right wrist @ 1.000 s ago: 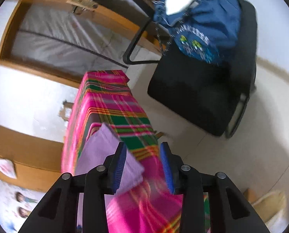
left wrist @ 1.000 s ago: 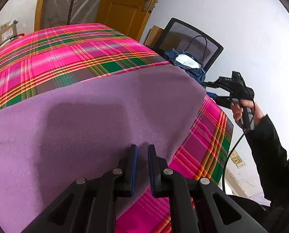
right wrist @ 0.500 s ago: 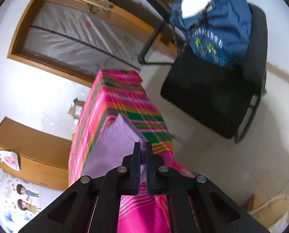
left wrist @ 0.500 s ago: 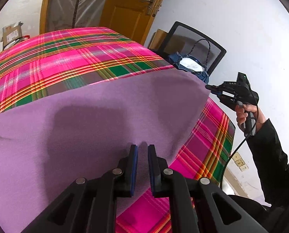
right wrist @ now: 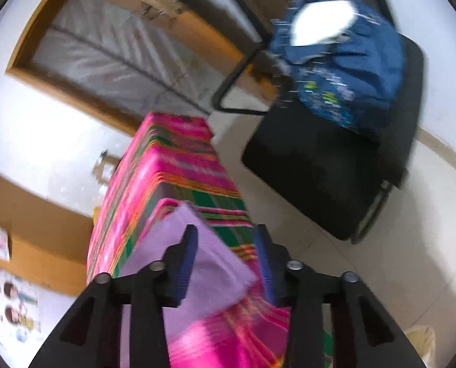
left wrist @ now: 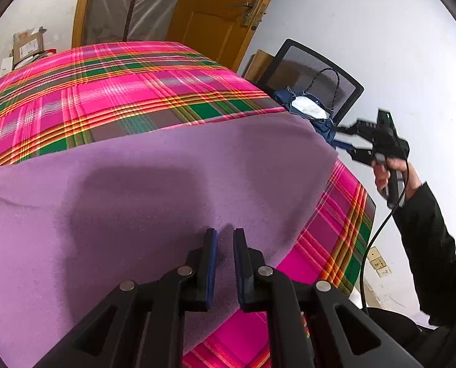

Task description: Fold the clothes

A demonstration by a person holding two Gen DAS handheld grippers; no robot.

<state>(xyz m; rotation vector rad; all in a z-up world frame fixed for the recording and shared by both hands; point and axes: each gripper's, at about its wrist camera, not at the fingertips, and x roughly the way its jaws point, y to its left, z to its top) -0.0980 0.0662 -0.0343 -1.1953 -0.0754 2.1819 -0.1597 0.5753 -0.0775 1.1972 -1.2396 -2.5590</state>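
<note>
I see the purple cloth [left wrist: 154, 190] lying flat on the plaid table [left wrist: 120, 86], no fold finished yet. My left gripper [left wrist: 225, 245] sits narrowed over its near edge; whether it pinches, I cannot tell. My right gripper [right wrist: 225, 245] is opening beside the corner, empty.

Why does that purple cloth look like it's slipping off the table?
The purple cloth lies flat but skewed on the plaid table cover; its corner reaches the table's right edge. Otherwise nothing looks spilled or torn. The right gripper, jaws opening, holds nothing.
</note>
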